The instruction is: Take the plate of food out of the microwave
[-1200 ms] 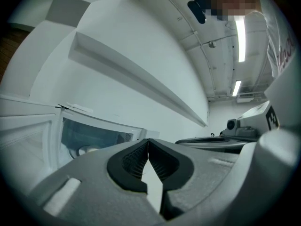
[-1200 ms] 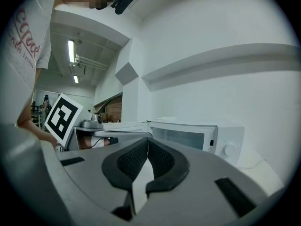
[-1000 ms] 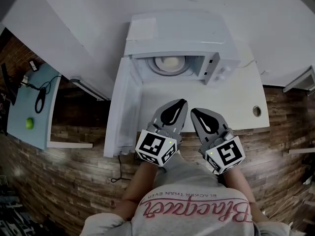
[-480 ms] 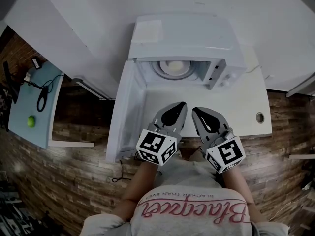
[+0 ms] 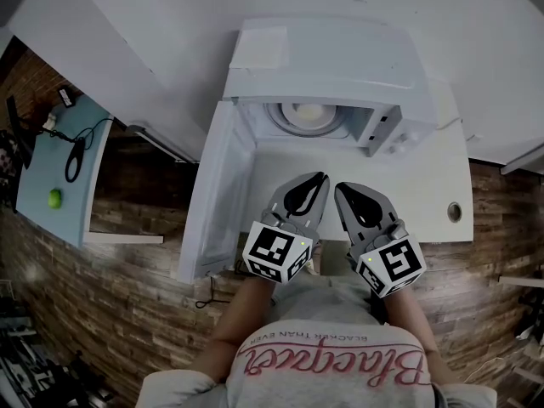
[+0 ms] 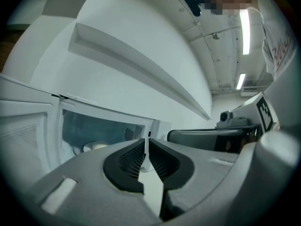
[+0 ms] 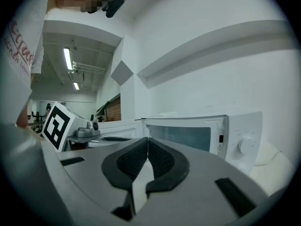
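Plate of food (image 5: pixel 308 114) lies inside the microwave (image 5: pixel 323 62), centred in its cavity. The door (image 5: pixel 212 194) stands open at the microwave's left. Left gripper (image 5: pixel 318 178) and right gripper (image 5: pixel 338 190) are side by side over the bench (image 5: pixel 429 185), outside the microwave's mouth. Both sets of jaws are pressed together and empty. The plate is straight ahead and the left gripper is marginally better aligned. The plate is round and pale, with a light mound at its centre and no long axis.
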Tool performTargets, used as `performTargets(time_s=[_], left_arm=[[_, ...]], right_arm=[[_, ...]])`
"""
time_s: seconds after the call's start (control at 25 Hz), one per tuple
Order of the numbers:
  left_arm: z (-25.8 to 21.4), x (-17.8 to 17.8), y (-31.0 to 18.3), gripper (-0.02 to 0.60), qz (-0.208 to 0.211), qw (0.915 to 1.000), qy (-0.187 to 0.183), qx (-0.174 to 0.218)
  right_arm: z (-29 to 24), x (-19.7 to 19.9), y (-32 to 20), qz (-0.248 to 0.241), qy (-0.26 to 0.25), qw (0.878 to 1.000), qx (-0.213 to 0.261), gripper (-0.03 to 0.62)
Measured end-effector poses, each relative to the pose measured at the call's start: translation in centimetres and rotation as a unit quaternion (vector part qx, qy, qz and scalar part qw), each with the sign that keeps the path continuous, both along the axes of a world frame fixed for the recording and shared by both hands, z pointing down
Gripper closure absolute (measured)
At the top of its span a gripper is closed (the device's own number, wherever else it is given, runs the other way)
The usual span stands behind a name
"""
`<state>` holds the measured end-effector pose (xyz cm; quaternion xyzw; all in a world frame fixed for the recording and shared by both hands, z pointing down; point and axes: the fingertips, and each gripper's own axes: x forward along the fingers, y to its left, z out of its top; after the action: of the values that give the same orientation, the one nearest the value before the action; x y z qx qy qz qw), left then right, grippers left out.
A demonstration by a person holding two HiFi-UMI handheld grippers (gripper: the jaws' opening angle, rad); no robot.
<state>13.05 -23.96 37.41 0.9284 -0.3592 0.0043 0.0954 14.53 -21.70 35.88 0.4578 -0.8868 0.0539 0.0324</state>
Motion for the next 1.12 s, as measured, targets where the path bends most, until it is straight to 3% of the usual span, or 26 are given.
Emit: performTargets(time_s=[0.08, 0.24, 0.48, 0.64, 0.92, 1.12], left_arm=[[0.6, 0.2, -0.7, 0.507, -0.005, 0.9999, 0.002, -0.015], [1.4, -0.6, -2.7, 0.344, -0.038, 0.9957, 0.054, -0.064], [2.9, -2.1, -5.6, 0.247, -0.104, 0.9836, 0.098, -0.110], [4.6, -3.5, -7.4, 0.242, -0.163, 0.9640, 0.135, -0.161], [7.3, -3.9, -9.8, 0.244, -0.206, 0.9333, 0.177, -0.234], [9.5, -4.0, -11.7, 0.244, -0.245, 0.8999, 0.218, -0.288]], right_arm=[[0.1, 0.2, -0.7, -0.003, -0.002, 1.000, -0.001, 0.582], [-0.3, 0.7, -2.2, -0.010, -0.008, 1.000, 0.002, 0.582], [-0.4, 1.5, -4.3, -0.022, -0.003, 1.000, 0.003, 0.582], [0.3, 1.7, -5.6, -0.028, 0.001, 1.000, -0.005, 0.582], [1.7, 0.8, -7.5, -0.056, 0.006, 0.998, -0.024, 0.582], [2.7, 0.4, -8.7, -0.073, 0.009, 0.996, -0.040, 0.582]])
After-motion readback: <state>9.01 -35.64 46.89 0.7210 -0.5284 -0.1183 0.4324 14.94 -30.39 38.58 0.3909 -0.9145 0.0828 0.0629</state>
